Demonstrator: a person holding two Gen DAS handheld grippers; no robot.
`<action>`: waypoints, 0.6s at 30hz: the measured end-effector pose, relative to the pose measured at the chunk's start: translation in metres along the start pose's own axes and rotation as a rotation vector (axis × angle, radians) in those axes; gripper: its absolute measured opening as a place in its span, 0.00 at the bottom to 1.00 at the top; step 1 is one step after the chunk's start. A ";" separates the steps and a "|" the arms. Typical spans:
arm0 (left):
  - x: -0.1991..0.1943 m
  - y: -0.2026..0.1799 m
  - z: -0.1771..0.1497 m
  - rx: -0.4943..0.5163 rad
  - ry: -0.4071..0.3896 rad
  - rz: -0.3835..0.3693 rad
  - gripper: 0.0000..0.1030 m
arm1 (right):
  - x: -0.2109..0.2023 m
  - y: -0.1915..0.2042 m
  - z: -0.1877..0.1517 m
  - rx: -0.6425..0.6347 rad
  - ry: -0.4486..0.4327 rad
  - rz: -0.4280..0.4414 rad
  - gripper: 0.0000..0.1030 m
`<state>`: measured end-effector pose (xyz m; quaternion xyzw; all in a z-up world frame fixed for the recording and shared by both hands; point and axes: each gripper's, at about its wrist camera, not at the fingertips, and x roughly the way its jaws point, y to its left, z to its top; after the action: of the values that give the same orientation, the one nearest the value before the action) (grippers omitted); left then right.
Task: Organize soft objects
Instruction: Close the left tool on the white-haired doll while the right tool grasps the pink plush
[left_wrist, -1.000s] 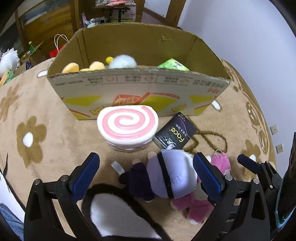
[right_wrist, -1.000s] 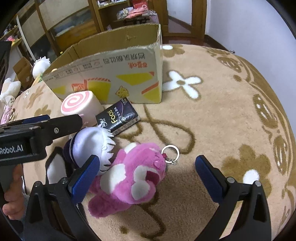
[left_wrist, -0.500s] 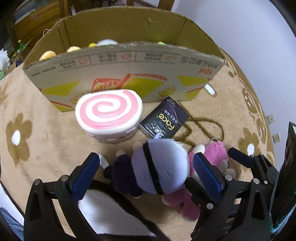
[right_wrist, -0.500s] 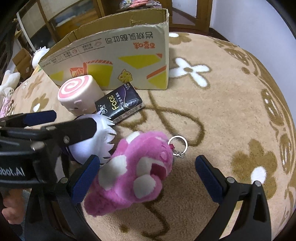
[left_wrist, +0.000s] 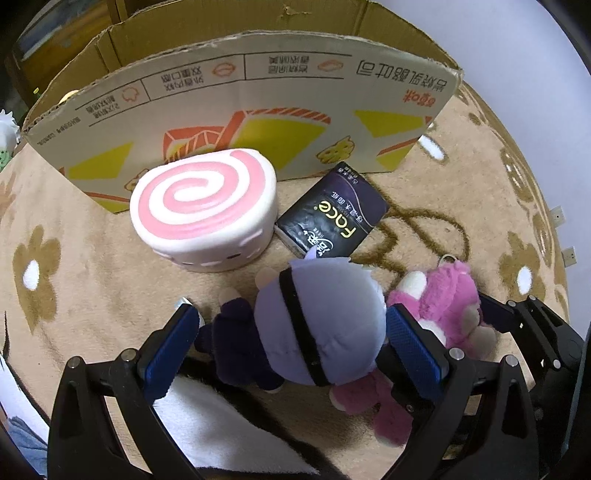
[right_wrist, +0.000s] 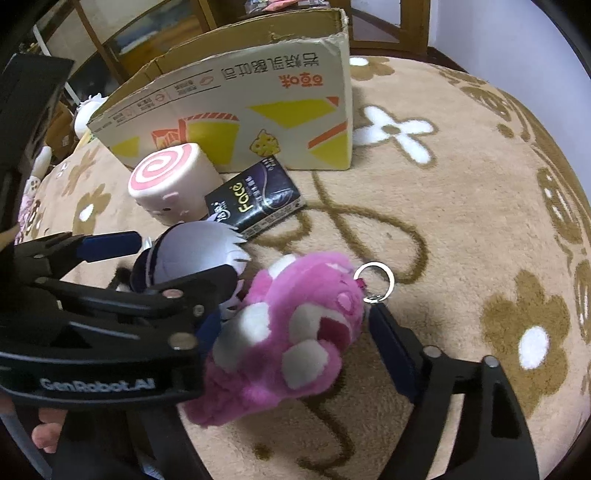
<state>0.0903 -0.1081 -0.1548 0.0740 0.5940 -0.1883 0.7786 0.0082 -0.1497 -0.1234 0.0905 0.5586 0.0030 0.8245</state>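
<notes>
Carpet (right_wrist: 461, 229) (tan, brown flowers), white wall (left_wrist: 498, 33), right jaws closing around pink plush (right_wrist: 280, 332), left jaws seemingly open.

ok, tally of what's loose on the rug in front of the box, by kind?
Plush toys: 2, the lavender-headed doll and the pink bear
Swirl-roll cushion: 1
Black tissue pack: 1
Black-and-white fur piece at the bottom edge: 1, kind unclear
Total: 5
</notes>
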 end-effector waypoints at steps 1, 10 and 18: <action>0.001 0.000 0.000 0.000 0.000 0.004 0.97 | 0.000 0.000 0.000 -0.001 0.001 0.001 0.82; 0.002 -0.009 0.000 0.038 -0.023 0.024 0.86 | 0.005 0.002 0.000 -0.006 0.007 -0.004 0.81; 0.001 -0.008 0.000 0.030 -0.026 0.016 0.84 | 0.005 0.002 0.001 -0.004 0.006 -0.003 0.80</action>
<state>0.0875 -0.1155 -0.1547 0.0878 0.5802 -0.1917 0.7867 0.0107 -0.1477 -0.1274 0.0882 0.5614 0.0032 0.8228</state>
